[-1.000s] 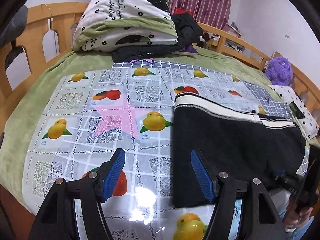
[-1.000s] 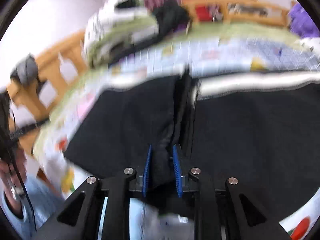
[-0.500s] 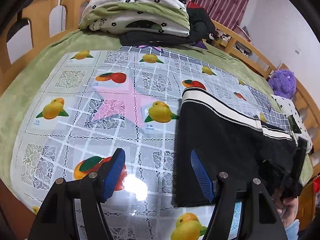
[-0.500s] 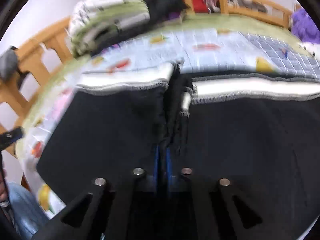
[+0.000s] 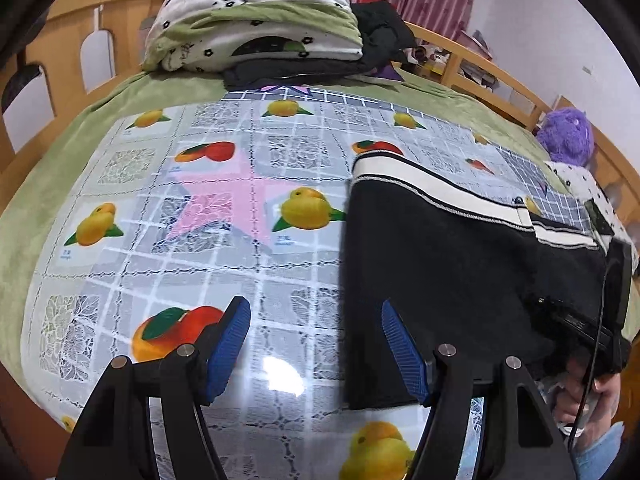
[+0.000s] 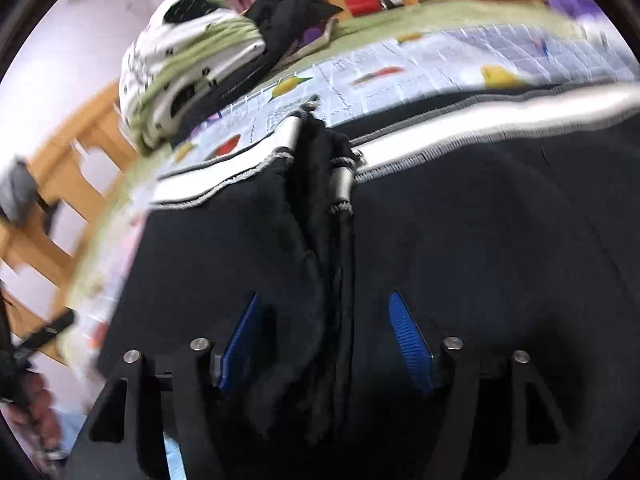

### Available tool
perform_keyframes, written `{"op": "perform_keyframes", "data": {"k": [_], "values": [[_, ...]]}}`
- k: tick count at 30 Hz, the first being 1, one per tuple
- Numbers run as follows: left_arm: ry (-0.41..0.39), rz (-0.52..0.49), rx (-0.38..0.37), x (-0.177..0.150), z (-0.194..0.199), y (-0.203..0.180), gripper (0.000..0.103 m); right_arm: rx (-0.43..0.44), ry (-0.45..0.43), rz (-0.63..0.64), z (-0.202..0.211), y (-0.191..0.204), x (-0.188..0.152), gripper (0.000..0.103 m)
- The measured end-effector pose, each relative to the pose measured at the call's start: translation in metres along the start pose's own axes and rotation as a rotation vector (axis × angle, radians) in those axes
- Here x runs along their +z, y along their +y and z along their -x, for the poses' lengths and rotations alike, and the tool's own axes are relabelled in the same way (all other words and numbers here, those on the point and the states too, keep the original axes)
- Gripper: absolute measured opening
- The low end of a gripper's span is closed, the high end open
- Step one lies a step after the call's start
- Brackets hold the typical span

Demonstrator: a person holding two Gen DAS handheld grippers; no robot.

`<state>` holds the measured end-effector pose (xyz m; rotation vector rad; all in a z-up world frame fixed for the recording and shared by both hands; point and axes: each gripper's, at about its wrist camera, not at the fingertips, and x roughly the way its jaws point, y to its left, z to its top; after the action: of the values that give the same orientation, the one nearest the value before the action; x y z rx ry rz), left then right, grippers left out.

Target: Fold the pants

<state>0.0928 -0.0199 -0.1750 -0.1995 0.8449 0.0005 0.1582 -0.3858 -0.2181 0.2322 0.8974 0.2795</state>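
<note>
Black pants point(image 5: 440, 260) with a white striped band lie flat on the fruit-print cloth, right of centre in the left wrist view. My left gripper point(image 5: 313, 308) is open just above the cloth, its right finger over the pants' left edge, nothing between the pads. In the right wrist view the pants point(image 6: 500, 240) fill the frame. A bunched ridge of fabric point(image 6: 320, 220) runs up the middle to the band point(image 6: 480, 120). My right gripper point(image 6: 324, 300) straddles that ridge; its jaws are opening and the pads stand clear of the fabric.
A folded stack of bedding point(image 5: 256, 20) and dark clothes sit at the far end of the bed. Wooden rails point(image 5: 480, 68) run along the sides. A purple plush toy point(image 5: 566, 136) sits far right. A hand point(image 5: 592, 392) holds the right gripper at the near edge.
The right gripper's jaws, pinched on the fabric ridge before, have parted, and it has rolled so the scene tilts. The left gripper has sunk a little toward the cloth.
</note>
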Motion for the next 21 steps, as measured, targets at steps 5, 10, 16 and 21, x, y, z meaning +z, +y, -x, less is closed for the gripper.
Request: {"op": "perform_keyframes", "data": {"k": [5,10,16,21], "values": [[-0.031,-0.012,-0.008,0.001,0.007,-0.011,0.066,0.117,-0.108,-0.045,0.029,-0.007,0.008,0.011],[-0.027,-0.03,-0.034,-0.002,0.007,-0.023,0.066,0.029,-0.21,-0.07,0.074,-0.049,0.02,0.012],[-0.003,-0.062,-0.07,-0.006,0.003,-0.046,0.066,-0.061,-0.12,-0.099,0.054,-0.079,0.013,0.012],[-0.02,-0.086,-0.102,-0.009,0.011,-0.064,0.066,-0.138,-0.176,-0.017,0.07,-0.069,0.003,0.026]]}}
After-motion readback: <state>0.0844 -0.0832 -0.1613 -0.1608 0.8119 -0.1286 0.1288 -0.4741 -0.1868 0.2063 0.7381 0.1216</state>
